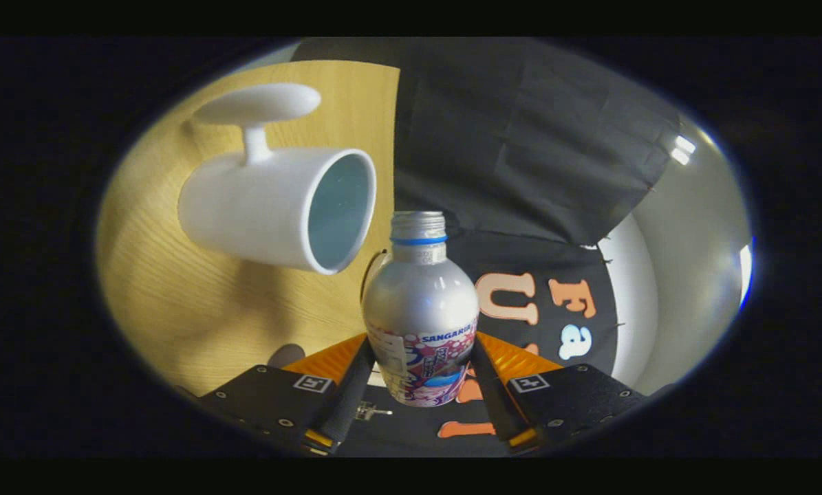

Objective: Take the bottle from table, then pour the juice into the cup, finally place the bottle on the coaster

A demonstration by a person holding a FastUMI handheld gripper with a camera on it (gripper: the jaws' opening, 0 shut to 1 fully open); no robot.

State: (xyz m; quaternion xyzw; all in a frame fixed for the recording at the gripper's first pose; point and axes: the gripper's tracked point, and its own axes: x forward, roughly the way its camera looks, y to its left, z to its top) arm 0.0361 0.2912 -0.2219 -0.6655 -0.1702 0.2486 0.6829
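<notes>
1. Tongs (421, 375) clamp the bottle (421, 309) by its lower body, one finger pressing each side.
2. Bottle: silver metal, printed label low down, threaded neck with blue ring, no cap.
3. View rolled: wooden tabletop (197, 302) looks tilted.
4. White cup (276, 206), pale blue inside, sits just beside the bottle neck, mouth toward it.

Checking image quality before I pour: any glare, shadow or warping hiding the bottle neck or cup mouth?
Gripper view: soft glare streaks the bottle held in the gripper, its neck sharp; cup mouth clear, its shadow on the wooden table; fisheye bends the edges.
</notes>
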